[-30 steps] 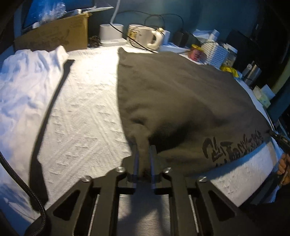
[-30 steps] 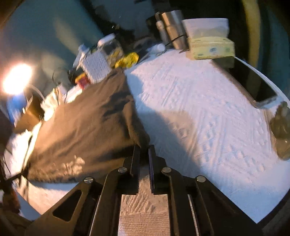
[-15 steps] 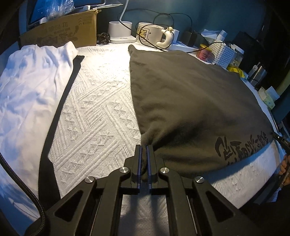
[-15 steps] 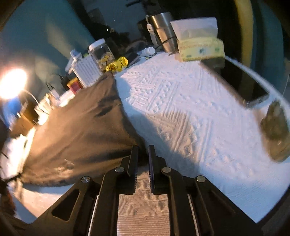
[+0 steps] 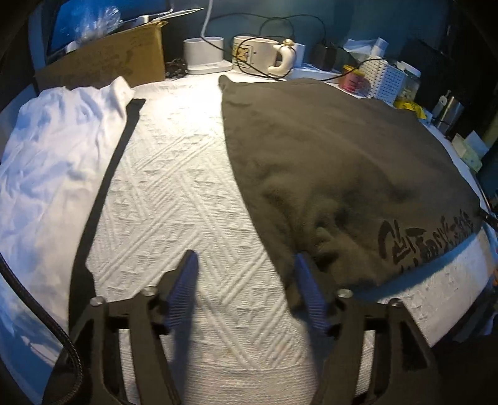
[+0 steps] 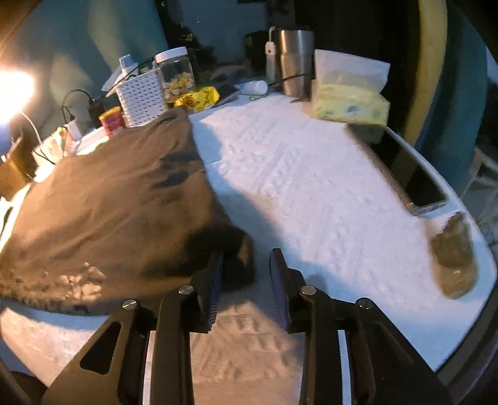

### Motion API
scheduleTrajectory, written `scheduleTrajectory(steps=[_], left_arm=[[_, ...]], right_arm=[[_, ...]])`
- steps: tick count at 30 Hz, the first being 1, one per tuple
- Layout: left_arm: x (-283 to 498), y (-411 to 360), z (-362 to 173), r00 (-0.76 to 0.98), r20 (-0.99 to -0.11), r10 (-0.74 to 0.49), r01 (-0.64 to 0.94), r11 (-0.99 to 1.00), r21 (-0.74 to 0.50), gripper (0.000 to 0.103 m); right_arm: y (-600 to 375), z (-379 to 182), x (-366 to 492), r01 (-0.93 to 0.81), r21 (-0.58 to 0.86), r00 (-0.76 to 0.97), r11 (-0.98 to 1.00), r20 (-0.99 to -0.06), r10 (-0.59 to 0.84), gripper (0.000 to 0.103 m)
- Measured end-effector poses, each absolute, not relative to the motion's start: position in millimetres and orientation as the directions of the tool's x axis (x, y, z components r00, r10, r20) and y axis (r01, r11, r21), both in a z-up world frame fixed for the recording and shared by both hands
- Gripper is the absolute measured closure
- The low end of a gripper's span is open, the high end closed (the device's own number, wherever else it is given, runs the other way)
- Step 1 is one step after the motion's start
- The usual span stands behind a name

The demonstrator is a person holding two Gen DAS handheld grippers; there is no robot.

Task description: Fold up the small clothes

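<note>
Dark brown-grey printed garment (image 5: 326, 162) lies flat on our white textured tabletop (image 5: 174, 199), so both grippers let go: left gripper (image 5: 246, 264) opening beside its near edge, right gripper (image 6: 246, 264) opening, a corner loose between its jaws; beyond, a white crumpled cloth (image 5: 53, 162) waits.

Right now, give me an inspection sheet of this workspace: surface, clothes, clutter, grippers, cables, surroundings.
Surface: white textured table cover, bare between the garments.
Job's things: dark grey printed garment lying flat; white crumpled garment at left.
Clutter: cream mug, white perforated basket, steel tumbler, yellow tissue pack, phone, cardboard box.
Grippers: left gripper opening, nothing clamped; right gripper opening, garment corner loose between its jaws.
Cables: black cable over the mug.
Surroundings: teal wall, dim.
</note>
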State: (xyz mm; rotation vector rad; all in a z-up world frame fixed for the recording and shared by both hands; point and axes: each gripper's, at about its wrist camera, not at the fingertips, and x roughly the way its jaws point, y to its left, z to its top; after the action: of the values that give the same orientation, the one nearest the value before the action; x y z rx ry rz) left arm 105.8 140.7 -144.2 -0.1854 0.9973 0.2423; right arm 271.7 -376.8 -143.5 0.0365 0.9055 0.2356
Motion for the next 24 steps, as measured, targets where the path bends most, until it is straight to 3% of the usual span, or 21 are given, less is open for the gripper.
scheduleTrajectory(steps=[5,6,8,24], left_arm=[[106,141,-142,0.541,-0.837,0.078,-0.285,0.954,-0.095,0.035],[105,144,-141,0.545,-0.836,0.064,-0.288,0.951,-0.115,0.035],[102,151,-137,0.559,-0.828,0.043,-0.298,0.942,-0.152,0.035],[102,132,-124,0.609,-0.791,-0.062,-0.165,0.965,-0.202,0.035]], right_arm=[[-375,-144,272,-0.198,0.183,0.600,0.963,-0.754,0.267,0.069],[-374,-143,271,-0.206,0.183,0.596,0.961,-0.755,0.272,0.072],[-372,-143,270,-0.223,0.204,0.578,0.953,-0.760,0.298,0.091],[-377,-134,240,-0.174,0.195,0.588,0.965,-0.766,0.260,0.095]])
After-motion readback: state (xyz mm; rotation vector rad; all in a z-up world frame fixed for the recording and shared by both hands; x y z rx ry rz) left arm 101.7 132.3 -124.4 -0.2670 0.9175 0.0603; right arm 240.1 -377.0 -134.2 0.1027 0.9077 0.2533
